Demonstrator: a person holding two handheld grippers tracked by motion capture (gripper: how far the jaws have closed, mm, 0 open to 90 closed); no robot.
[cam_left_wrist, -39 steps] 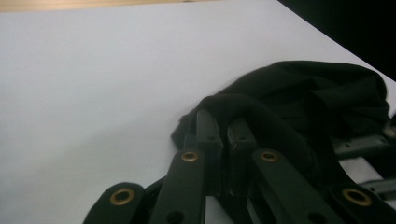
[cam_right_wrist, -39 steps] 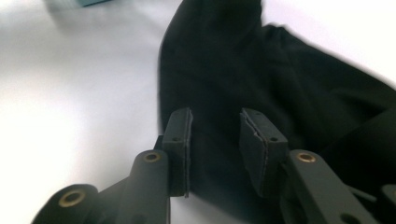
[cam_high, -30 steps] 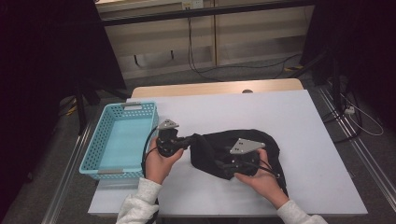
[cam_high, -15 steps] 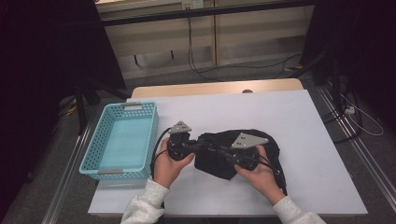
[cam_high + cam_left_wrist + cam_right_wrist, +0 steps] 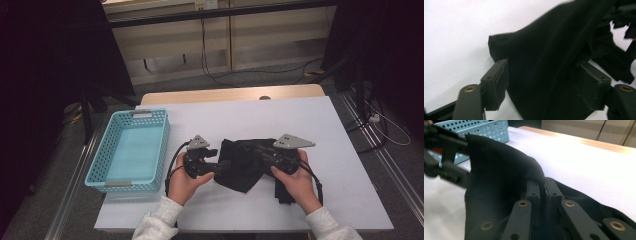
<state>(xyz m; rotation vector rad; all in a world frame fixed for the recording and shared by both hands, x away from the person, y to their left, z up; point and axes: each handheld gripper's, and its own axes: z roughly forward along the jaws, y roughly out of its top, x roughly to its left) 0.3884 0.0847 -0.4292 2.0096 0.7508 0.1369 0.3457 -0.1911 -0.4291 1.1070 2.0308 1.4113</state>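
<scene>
A black cloth (image 5: pixel 245 167) lies bunched on the white table (image 5: pixel 240 115) between the two hands. My left gripper (image 5: pixel 220 166) reaches into the cloth's left edge. In the left gripper view its jaws (image 5: pixel 542 85) stand wide apart; they have just been opening, and a fold of the cloth (image 5: pixel 544 62) hangs loosely between them. My right gripper (image 5: pixel 255 155) comes in from the right, and its jaws (image 5: pixel 542 188) are shut on a raised fold of the cloth (image 5: pixel 499 170). The right gripper view also shows the left gripper (image 5: pixel 449 157), blurred, at the cloth's far side.
A light blue perforated basket (image 5: pixel 162 145) stands at the table's left and appears as (image 5: pixel 486 130) behind the cloth. A wooden strip (image 5: pixel 230 94) runs along the table's far edge. White table surface stretches beyond and to the right of the cloth.
The left gripper has shifted right into the cloth and its jaws have spread. The right gripper has moved right and slightly up, closing on a fold and drawing the cloth along.
</scene>
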